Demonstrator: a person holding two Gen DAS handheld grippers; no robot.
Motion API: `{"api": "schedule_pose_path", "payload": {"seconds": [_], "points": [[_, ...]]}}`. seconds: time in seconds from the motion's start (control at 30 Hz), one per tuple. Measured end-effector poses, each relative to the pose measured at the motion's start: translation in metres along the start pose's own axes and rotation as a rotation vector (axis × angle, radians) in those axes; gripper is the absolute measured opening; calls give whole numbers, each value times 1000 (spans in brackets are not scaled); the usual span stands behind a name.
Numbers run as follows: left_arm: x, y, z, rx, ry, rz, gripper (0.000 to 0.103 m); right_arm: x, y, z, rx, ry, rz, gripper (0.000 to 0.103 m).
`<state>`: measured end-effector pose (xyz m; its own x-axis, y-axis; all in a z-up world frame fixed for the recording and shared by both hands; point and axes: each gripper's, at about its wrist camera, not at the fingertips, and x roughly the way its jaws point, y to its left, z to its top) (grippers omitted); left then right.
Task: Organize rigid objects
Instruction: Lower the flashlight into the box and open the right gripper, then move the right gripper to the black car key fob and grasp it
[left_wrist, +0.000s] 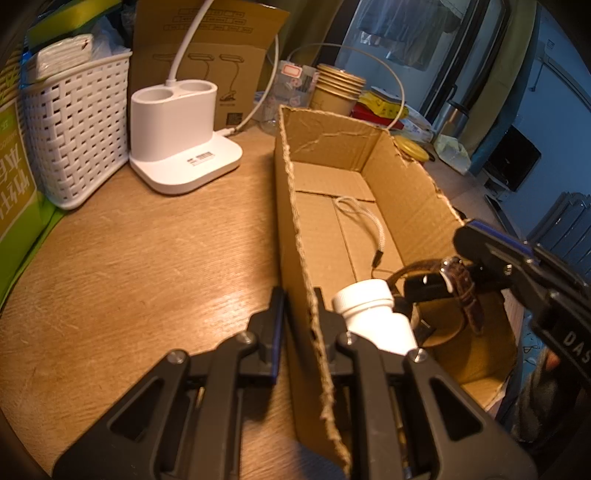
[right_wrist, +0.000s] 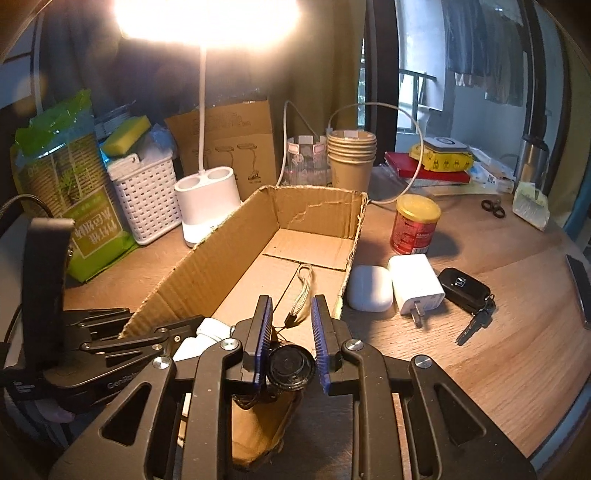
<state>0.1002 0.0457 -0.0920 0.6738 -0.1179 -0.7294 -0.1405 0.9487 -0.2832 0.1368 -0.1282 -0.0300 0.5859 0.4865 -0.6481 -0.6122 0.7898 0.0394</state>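
An open cardboard box (left_wrist: 406, 192) (right_wrist: 221, 251) lies on the wooden desk. Inside it are a white bottle (left_wrist: 373, 314) (right_wrist: 207, 332), a grey lanyard (left_wrist: 376, 225) (right_wrist: 301, 291) and a wristwatch with a brown strap (left_wrist: 461, 288) (right_wrist: 290, 367). My left gripper (left_wrist: 299, 306) is shut on the box's left wall near its front end. My right gripper (right_wrist: 290, 332) is over the box's near end, jaws apart, with the watch between the pads; it also shows in the left wrist view (left_wrist: 491, 254).
Right of the box lie a white earbud case (right_wrist: 369, 288), a white charger (right_wrist: 415, 284), a car key (right_wrist: 467, 290) and a red can (right_wrist: 413, 225). A white lamp base (left_wrist: 181, 136), white basket (left_wrist: 77, 129) and paper cups (right_wrist: 351, 158) stand behind.
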Motion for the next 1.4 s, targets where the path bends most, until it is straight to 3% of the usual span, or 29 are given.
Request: {"api": "schedule_pose_path", "payload": {"seconds": [0.3, 0.6, 0.87, 1.17, 1.27, 1.4], "points": [[0, 0, 0, 1, 0, 1, 14, -18, -15, -1, 33, -30, 0, 31], [1, 1, 0, 2, 1, 0, 14, -44, -24, -2, 66, -88, 19, 31], [2, 2, 0, 4, 1, 0, 14, -19, -18, -10, 40, -9, 3, 31], [2, 2, 0, 4, 1, 0, 14, -20, -30, -10, 74, -28, -26, 34], [2, 2, 0, 4, 1, 0, 14, -21, -38, -9, 95, -38, -43, 42], [2, 2, 0, 4, 1, 0, 14, -17, -52, -9, 119, -37, -78, 44]]}}
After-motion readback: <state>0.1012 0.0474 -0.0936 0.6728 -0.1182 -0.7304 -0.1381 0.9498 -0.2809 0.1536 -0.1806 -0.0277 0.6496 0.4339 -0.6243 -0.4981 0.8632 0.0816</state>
